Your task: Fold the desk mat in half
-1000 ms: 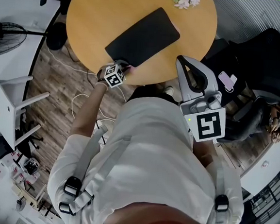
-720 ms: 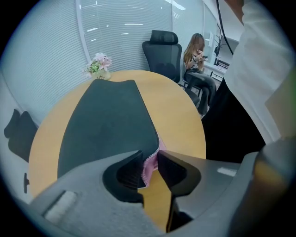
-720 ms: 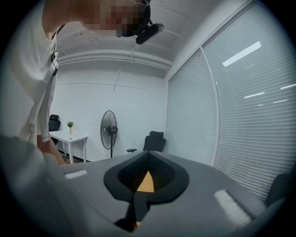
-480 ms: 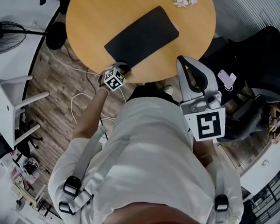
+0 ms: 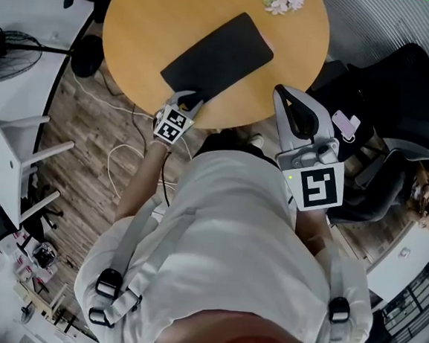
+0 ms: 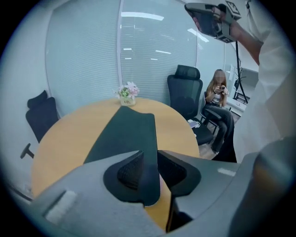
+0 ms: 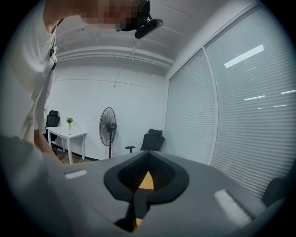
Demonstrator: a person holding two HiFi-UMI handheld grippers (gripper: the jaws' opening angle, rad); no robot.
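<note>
The left tool point(image 6: 150, 155), its jaws having just been closing, is seemingly pinching the near corner of the desk mat point(image 5: 219, 55) lying on the round surface point(image 5: 145, 26), while the right tool point(image 7: 148, 159) is hanging shut and empty, so that shallow one-corner bite is risking a slip or a skewed fold.

Round wooden tabletop point(image 5: 145, 26) dead centre, wood-plank floor point(image 5: 83, 140) underneath, black office chair point(image 6: 185, 92) over by the glass wall point(image 6: 78, 60) with blinds down, standing fan point(image 7: 108, 124) and white desk point(image 7: 68, 134) along the far white wall point(image 7: 132, 109), strip lights point(image 6: 141, 16) glinting off the glass
</note>
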